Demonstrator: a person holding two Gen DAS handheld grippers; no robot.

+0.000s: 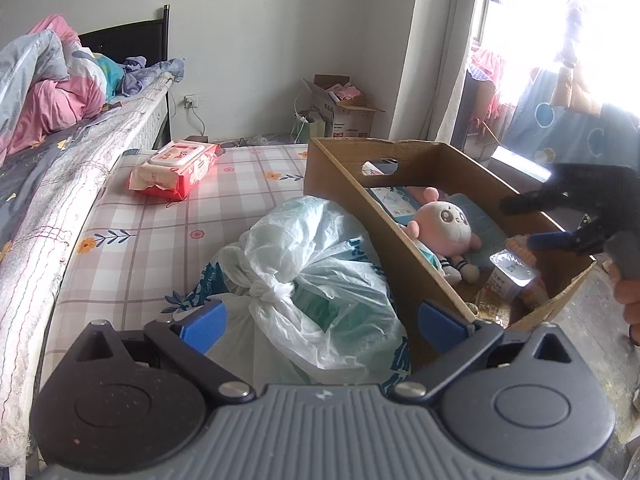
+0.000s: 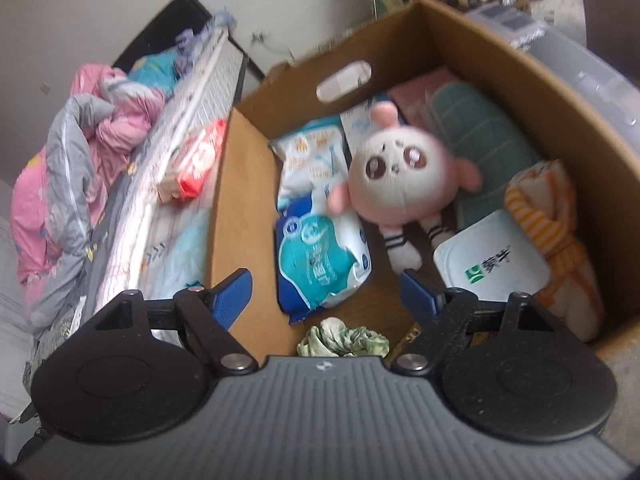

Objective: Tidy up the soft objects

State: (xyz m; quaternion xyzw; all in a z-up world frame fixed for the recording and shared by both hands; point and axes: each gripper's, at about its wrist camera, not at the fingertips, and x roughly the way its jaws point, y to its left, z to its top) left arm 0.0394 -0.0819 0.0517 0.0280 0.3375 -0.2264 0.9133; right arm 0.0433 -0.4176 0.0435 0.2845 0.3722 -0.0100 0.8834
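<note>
Cardboard box [image 1: 404, 216] crowds knotted plastic bag [image 1: 304, 276]; each gripper gapes wide, empty.

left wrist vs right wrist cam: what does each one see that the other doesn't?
Left wrist only: the tied plastic bag between the open left gripper, the small carton by the wall, and the right gripper over the box.

Right wrist only: the green scrunchie, blue tissue pack and striped orange cloth, seen past its own open fingers.

Both: cardboard box, pink plush, red wipes pack, bedding.
</note>
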